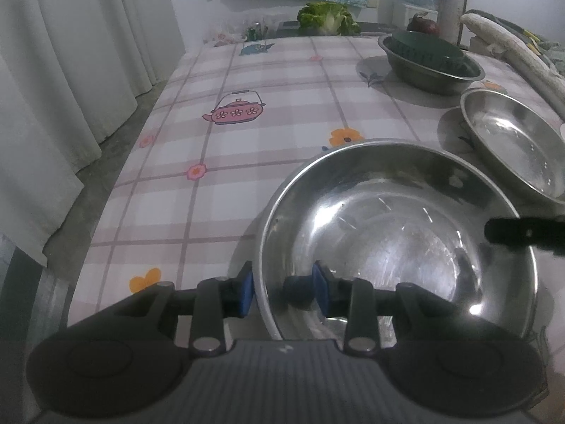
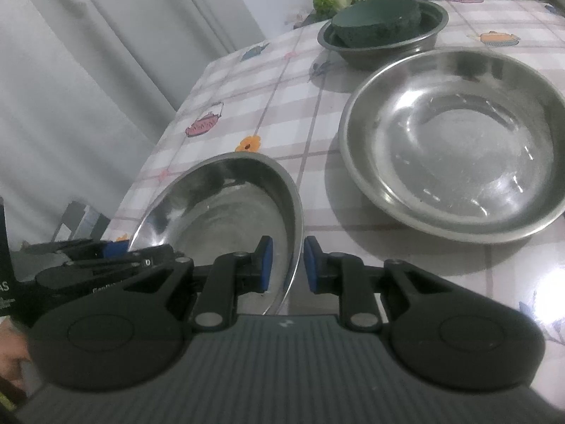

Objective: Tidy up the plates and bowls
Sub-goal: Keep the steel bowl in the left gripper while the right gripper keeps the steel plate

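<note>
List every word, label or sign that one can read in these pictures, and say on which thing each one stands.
"AS": white letters, cut off by the picture's edge, on a black object at the far left.
White lettering on the left tongs: partly hidden and blurred, not readable.
Small white emblem on the right tongs: a sign only, no letters.

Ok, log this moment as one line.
left gripper: straddling round steel bowl rim | right gripper: straddling opposite rim | bowl tilted
</note>
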`<state>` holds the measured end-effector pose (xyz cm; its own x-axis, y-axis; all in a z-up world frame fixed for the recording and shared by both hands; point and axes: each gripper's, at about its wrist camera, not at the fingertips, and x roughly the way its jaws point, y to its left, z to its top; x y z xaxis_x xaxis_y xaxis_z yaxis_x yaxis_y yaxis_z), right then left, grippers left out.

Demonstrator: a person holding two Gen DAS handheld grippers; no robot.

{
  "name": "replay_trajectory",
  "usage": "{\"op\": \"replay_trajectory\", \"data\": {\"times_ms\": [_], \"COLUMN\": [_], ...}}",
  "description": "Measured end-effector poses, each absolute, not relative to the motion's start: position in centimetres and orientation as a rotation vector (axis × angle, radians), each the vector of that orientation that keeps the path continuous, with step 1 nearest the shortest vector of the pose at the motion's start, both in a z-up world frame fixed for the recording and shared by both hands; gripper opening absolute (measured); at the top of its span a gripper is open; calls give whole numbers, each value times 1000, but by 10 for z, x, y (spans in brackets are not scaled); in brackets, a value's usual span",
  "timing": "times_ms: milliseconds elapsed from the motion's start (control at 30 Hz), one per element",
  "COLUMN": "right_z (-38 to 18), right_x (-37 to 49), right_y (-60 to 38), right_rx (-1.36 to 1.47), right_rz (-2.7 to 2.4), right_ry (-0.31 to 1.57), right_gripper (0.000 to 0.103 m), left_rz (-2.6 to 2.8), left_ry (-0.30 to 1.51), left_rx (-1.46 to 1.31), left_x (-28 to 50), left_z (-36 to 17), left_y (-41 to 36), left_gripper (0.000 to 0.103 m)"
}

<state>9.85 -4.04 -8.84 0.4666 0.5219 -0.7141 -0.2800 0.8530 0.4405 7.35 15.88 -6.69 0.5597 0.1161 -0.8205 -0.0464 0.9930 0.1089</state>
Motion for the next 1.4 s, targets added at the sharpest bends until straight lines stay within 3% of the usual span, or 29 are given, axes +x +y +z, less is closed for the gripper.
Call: {"op": "replay_trajectory", "data": {"times_ms": [1400], "right_z": [-77], "right_x": [88], "right_y": [-34], "right_rx": [171], "right_rz": [458], "right_ry": [923], "right_gripper": [19], "left_rz": [106], "left_ry": [938], "left_rx": [137], "left_x": [67], "left_z": [-58], "left_y": [142], "left_gripper": [36]}}
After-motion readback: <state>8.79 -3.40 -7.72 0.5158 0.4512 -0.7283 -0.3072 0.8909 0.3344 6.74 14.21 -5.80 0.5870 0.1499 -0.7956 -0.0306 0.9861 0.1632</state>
